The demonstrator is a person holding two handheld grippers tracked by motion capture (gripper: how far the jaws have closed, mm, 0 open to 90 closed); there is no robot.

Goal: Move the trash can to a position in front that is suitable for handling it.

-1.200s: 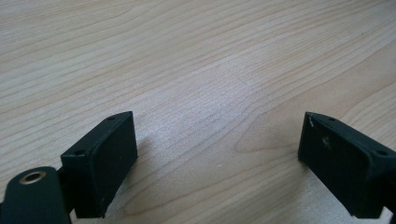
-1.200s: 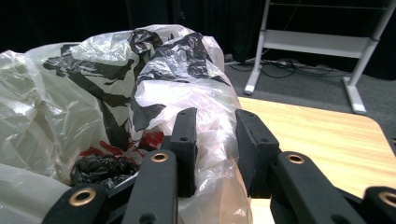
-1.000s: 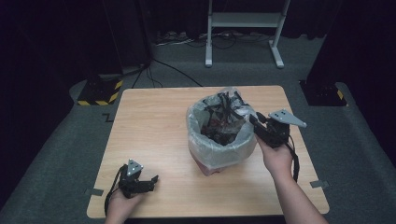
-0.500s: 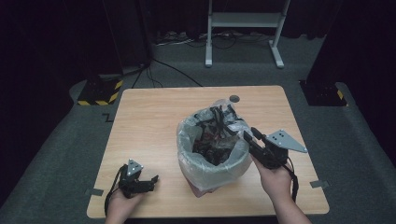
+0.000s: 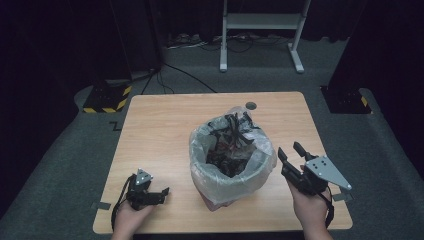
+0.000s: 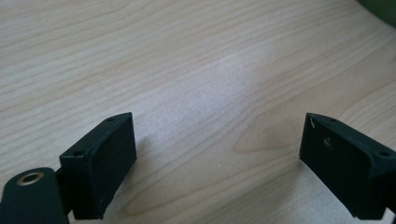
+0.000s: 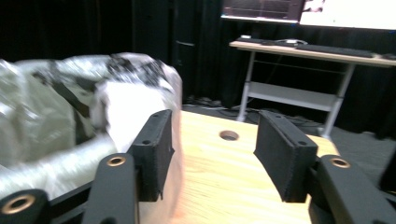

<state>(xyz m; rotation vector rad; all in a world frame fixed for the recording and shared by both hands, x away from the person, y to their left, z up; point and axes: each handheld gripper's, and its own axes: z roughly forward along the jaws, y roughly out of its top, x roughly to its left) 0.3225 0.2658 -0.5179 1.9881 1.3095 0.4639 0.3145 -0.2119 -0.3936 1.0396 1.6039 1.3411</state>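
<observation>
A bin lined with a clear plastic bag point(image 5: 231, 160) stands mid-table, with dark scraps inside; its bag point(image 7: 56, 121) lies just outside one jaw in the right gripper view. My right gripper point(image 5: 289, 150) is to the right of the bin, apart from it. Its jaws have just been opening, and between them there is nothing but bare table, as the right gripper view point(image 7: 212, 149) confirms. My left gripper point(image 5: 162, 195) rests at the table's front left, open over bare wood point(image 6: 219, 144), well apart from the bin.
The wooden table point(image 5: 160, 130) has a round hole point(image 5: 250, 106) near its far edge. On the floor behind stand a white desk frame point(image 5: 260, 30), cables, and a black-and-yellow striped block point(image 5: 107, 97) at the left.
The bin and bag slid toward the near edge, then the right gripper let go of the bag rim, opened, and drew back to the right. The left gripper has not moved.
</observation>
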